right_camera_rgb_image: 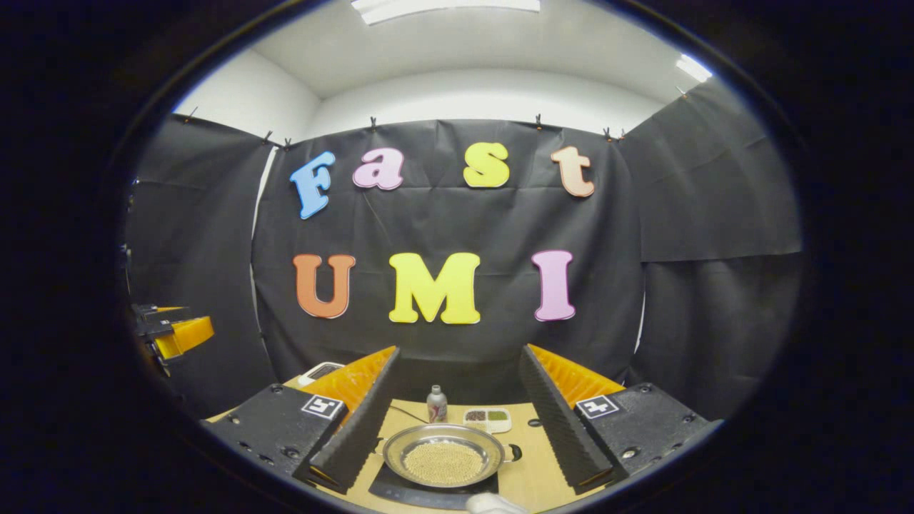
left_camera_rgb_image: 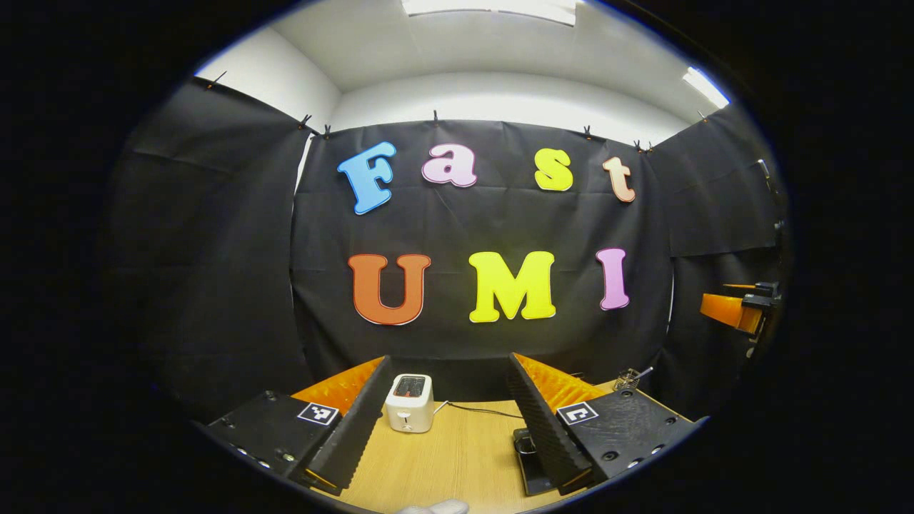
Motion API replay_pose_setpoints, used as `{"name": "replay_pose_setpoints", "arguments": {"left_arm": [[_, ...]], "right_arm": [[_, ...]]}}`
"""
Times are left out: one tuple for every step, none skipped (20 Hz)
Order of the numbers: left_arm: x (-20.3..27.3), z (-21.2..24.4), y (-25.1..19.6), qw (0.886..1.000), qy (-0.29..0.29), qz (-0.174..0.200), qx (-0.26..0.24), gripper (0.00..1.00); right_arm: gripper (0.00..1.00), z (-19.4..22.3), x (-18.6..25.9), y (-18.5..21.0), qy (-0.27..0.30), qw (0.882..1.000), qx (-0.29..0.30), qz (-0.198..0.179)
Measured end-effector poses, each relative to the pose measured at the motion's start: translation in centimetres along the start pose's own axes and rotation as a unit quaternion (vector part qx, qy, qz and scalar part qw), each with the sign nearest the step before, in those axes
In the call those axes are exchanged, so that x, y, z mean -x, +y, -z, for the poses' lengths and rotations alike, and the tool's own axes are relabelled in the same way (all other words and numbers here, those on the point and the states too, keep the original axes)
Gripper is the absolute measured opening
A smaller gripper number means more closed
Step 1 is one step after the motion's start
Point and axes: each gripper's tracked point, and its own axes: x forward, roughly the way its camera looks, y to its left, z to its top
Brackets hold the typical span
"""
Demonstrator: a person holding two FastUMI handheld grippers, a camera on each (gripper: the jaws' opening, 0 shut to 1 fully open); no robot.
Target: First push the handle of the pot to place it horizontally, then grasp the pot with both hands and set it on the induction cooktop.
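Pot (right_camera_rgb_image: 443, 455): a shallow steel pan with pale grain-like contents, resting on the dark induction cooktop (right_camera_rgb_image: 400, 491), whose near edge was cut off; its handle stub at the right rim was hard to make out. My right gripper (right_camera_rgb_image: 450, 428) stood spread, gripping nothing, with a small bottle (right_camera_rgb_image: 436, 404) and a divided dish (right_camera_rgb_image: 488, 418) beyond. My left gripper (left_camera_rgb_image: 443, 421), likewise spread and unladen, faced a white toaster (left_camera_rgb_image: 409, 402) on the wooden table (left_camera_rgb_image: 457, 457).

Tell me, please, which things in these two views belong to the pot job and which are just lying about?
Part of the job: the pot with pale grains inside; the dark induction cooktop under it; the left gripper, jaws open; the right gripper, jaws open.

Lying about: the white toaster; the small bottle; the divided dish; the wire rack.
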Motion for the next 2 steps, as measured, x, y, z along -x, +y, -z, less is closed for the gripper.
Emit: {"name": "replay_pose_setpoints", "arguments": {"left_arm": [[0.07, -0.18, -0.03, 1.0, -0.003, 0.001, 0.0, 0.95], [-0.02, -0.38, 0.07, 1.0, -0.006, 0.0, 0.0, 0.95]], "right_arm": [[1.0, -0.11, 0.06, 0.12, -0.001, 1.0, 0.002, -0.002], [1.0, -0.25, 0.09, 0.22, -0.004, 1.0, 0.0, -0.004]]}}
